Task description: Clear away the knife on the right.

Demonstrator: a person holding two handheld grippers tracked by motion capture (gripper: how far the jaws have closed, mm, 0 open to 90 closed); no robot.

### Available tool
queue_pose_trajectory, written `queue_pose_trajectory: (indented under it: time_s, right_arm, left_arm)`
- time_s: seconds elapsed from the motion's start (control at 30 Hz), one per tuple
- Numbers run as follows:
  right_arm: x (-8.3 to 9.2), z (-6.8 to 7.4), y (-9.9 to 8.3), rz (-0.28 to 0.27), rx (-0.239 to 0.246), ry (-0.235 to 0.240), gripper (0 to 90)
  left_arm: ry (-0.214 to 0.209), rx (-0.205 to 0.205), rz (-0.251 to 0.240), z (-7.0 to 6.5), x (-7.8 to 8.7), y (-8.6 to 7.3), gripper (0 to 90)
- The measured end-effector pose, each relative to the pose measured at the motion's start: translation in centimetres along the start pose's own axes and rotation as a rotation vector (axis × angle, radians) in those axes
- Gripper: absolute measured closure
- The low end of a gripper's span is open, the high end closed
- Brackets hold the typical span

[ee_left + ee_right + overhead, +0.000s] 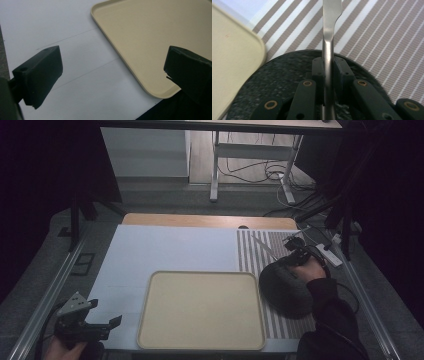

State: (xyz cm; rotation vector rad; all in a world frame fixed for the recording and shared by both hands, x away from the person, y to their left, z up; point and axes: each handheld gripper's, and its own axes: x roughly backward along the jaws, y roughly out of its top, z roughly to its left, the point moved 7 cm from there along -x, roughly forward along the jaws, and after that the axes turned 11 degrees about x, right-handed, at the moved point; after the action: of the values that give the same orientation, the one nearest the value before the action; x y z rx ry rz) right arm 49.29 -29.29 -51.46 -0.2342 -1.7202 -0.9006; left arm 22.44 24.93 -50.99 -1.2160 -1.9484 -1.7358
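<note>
Steel glints from above where our right gripper [295,254] clasps a knife [265,246] over the dark plate [285,290] on the striped mat [255,255], its blade running up and left, away from the hand. Our left gripper [112,75] looks along jaws spread wide around nothing, the tray [140,37] just ahead. Our right gripper [329,75] pinches the knife [330,30] handle, blade lying straight ahead over the plate [274,82], tray [232,62] at the left and likely next.

Table [150,250] — beige tray [200,310], striped mat [255,252], dark plate [285,290].
</note>
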Motion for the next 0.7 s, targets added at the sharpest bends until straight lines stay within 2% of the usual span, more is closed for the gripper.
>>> queue_pose_trajectory:
  time_s: [0.4,0.57,0.6,0.63,0.67,0.7]
  right_arm:
    - [0.2,3.3,-0.3,0.000,0.042,0.035,80.1]
    - [0.3,5.5,-0.5,0.002,0.066,0.060,80.1]
    - [0.3,5.5,-0.5,0.002,0.066,0.060,80.1]
    - [0.3,6.2,-0.6,0.002,0.076,0.069,80.1]
    - [0.3,6.2,-0.6,0.002,0.076,0.069,80.1]
    - [0.3,7.0,-0.6,0.003,0.089,0.079,80.1]
  left_arm:
    - [-0.002,0.002,-0.005,0.0,0.1,0.0,2.6]
    - [-0.001,0.001,-0.005,0.0,0.0,0.0,2.6]
    - [-0.001,0.000,-0.005,0.0,0.0,0.0,2.6]
    - [-0.001,0.000,-0.005,0.0,0.0,0.0,2.6]
    - [-0.001,0.000,-0.005,0.0,0.0,0.0,2.6]
    - [-0.001,0.000,-0.005,0.0,0.0,0.0,2.6]
